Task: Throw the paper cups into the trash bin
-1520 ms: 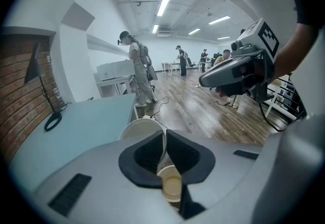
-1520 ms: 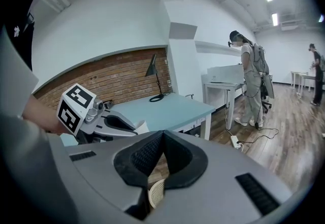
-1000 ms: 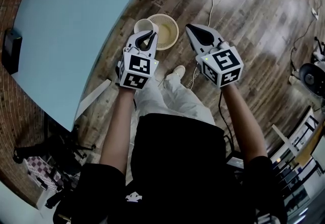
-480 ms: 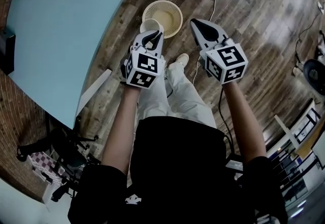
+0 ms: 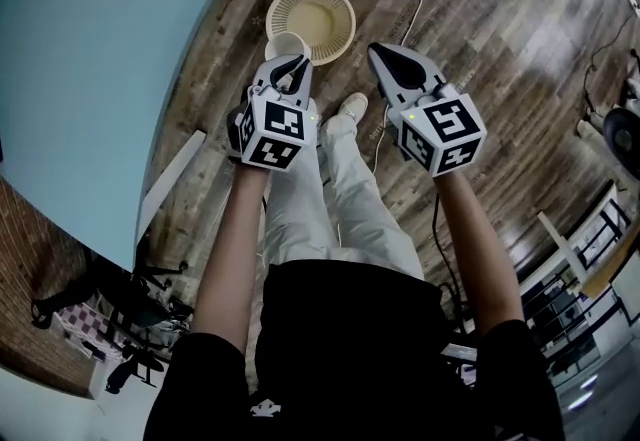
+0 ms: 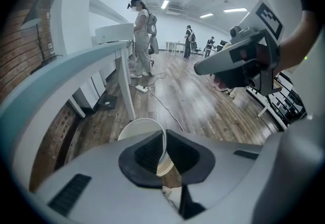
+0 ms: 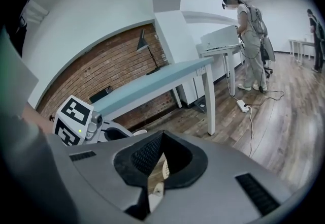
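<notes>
Since the earlier frames the left tool (image 5: 292, 69) had carried the paper cup (image 5: 287, 46) from beside the trash bin (image 5: 312, 21) to over its near rim, with the bin now farther up the head view. The left tool was clenched on the cup's wall just below the rim. The right tool (image 5: 375, 51) hung closed and empty beside it. The cup stood roughly upright, mouth up and long axis near vertical. It looked ready to drop but not yet released. The desk (image 5: 100, 49) showed no other cups.
</notes>
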`<state>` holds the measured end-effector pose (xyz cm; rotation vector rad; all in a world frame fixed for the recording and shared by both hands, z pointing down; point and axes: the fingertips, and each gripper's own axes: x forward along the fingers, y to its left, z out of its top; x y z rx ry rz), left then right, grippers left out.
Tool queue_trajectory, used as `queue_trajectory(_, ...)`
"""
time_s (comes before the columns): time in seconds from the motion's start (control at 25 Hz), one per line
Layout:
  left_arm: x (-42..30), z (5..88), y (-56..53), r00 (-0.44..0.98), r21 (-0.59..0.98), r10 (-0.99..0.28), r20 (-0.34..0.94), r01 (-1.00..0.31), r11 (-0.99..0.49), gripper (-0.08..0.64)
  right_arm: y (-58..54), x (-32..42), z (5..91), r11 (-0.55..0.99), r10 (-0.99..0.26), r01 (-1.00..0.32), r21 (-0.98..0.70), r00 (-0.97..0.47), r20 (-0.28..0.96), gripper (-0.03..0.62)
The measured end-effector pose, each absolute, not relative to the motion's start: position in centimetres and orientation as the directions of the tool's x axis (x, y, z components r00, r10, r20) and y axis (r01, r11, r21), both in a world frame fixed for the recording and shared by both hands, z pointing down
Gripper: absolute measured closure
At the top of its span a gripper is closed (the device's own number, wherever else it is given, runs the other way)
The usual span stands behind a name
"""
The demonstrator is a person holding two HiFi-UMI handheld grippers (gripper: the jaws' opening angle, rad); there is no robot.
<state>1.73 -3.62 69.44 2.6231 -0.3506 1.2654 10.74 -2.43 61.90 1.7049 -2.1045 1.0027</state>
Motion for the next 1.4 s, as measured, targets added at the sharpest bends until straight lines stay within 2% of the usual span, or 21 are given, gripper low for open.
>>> queue_trajectory(0.48,1.2,77.2,-3.0,0.571,0.126,-0.095,0.815,-0.335,-0.934,0.531,-1.7,9.8,68.8,0.031,-0.722,-0.923,-0.384,-0.287,0.630,0.591)
queue_trajectory(1.4,1.8,93.6,-1.9,0.518,0.154,-0.010,0.855,-0.274,-0.949,0.529,-0.4,10.1,82.9,-0.086,-0.690,-0.905,-0.417,-0.248,0.681,0.591)
